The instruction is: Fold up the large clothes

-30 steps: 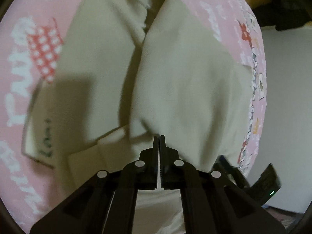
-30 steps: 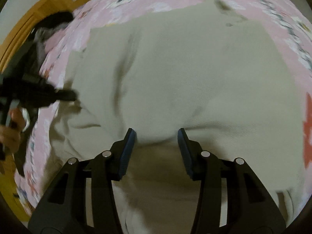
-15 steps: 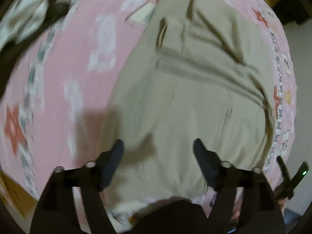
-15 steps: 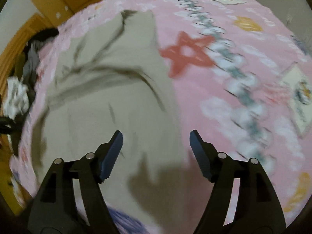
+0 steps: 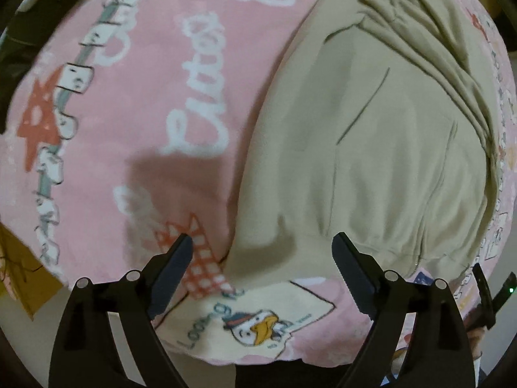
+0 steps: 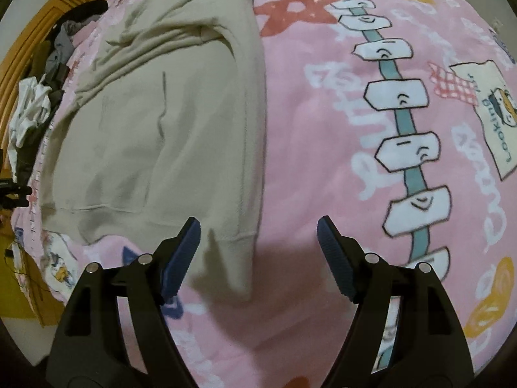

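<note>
The beige sweatshirt runs lengthwise up the frame, its hem corner sitting between the spread, empty right gripper, the left gripper likewise spread over the opposite corner

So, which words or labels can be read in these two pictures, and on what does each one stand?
"Looking": cream patch with a duck on the pink blanket; further small letters beside it are cut off.
"Look": start of the same word, duck patch in the left view; the rest is blurred.
Large white cursive on the pink blanket: too blurred to spell surely.
Beige garment: no text visible.
</note>
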